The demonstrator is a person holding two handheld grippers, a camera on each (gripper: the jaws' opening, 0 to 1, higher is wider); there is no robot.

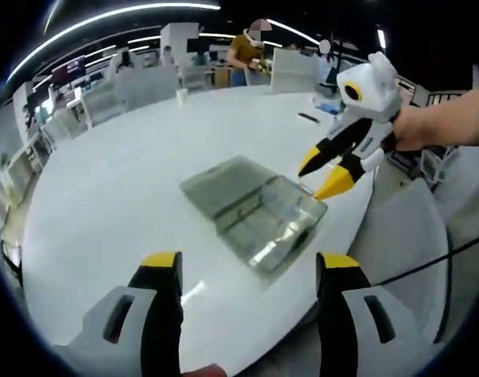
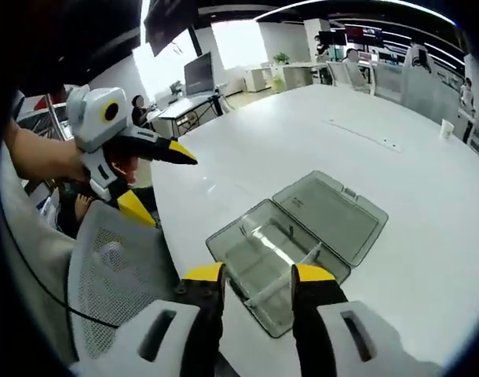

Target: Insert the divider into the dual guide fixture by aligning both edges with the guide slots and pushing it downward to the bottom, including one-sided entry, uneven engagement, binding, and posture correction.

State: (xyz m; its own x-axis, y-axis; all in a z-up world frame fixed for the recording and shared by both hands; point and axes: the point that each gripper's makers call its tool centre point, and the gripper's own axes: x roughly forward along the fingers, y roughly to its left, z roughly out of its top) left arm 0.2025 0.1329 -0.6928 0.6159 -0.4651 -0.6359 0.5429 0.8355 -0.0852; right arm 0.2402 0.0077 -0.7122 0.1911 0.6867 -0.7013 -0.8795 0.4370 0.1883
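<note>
A clear plastic box (image 1: 265, 224) lies near the edge of the white table (image 1: 129, 181), its hinged lid (image 1: 224, 182) folded open flat. A thin clear divider (image 2: 280, 250) seems to stand across the box (image 2: 259, 263); whether it is fully seated is hard to tell. My left gripper (image 1: 250, 267) hovers short of the box, open and holding nothing. It shows in the right gripper view as a left gripper (image 2: 157, 181) out beyond the table edge. My right gripper (image 2: 259, 276) hangs over the box's near corner, open and holding nothing. The right gripper (image 1: 324, 173) has its yellow tips just over the box's far corner.
A grey mesh chair (image 2: 114, 275) stands by the table edge (image 2: 173, 236) under the left gripper. A white cup (image 1: 181, 96) sits far across the table. Desks, monitors and a person (image 1: 243, 51) are in the background. A black cable (image 1: 428, 255) trails from the right hand.
</note>
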